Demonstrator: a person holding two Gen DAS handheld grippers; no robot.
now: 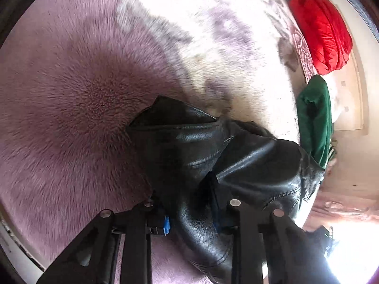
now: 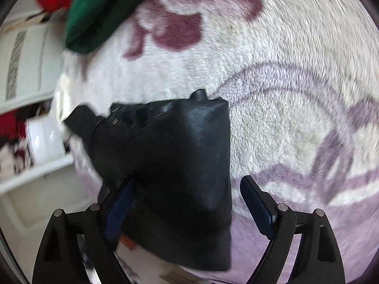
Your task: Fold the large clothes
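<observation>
- Honestly, I judge the fold as barely under way – the black leather garment (image 1: pixel 213 156) hangs bunched and creased off my left gripper (image 1: pixel 191 215) rather than lying flat in any tidy shape
- Left fingers are drawn in close with the leather pinched between them, so I read that side as clamped on the garment; the blue pads (image 1: pixel 167 224) only just peek out beside the fabric
- On the other side, the right gripper (image 2: pixel 189 203) has its fingers spread wide apart; the same garment (image 2: pixel 180 165) lies between them, touching the left-hand pad (image 2: pixel 120 203) and clear of the right-hand one, so nothing is gripped there
- Where the thing is: lifted over the fluffy pink-and-white patterned blanket (image 2: pixel 296 108), part of it draped toward the blanket's edge
- Left to do, as I see it – spread the piece out, bring the halves together, smooth it; no finished crease shows yet
- Around it: a green garment (image 1: pixel 315 120) and a red one (image 1: pixel 322 30) sit piled near the blanket's far edge, with white shelving (image 2: pixel 28 66) beyond
- In the way: the green piece lies close to the leather, and the right view is blurred, so I cannot tell seams or sleeves apart
</observation>
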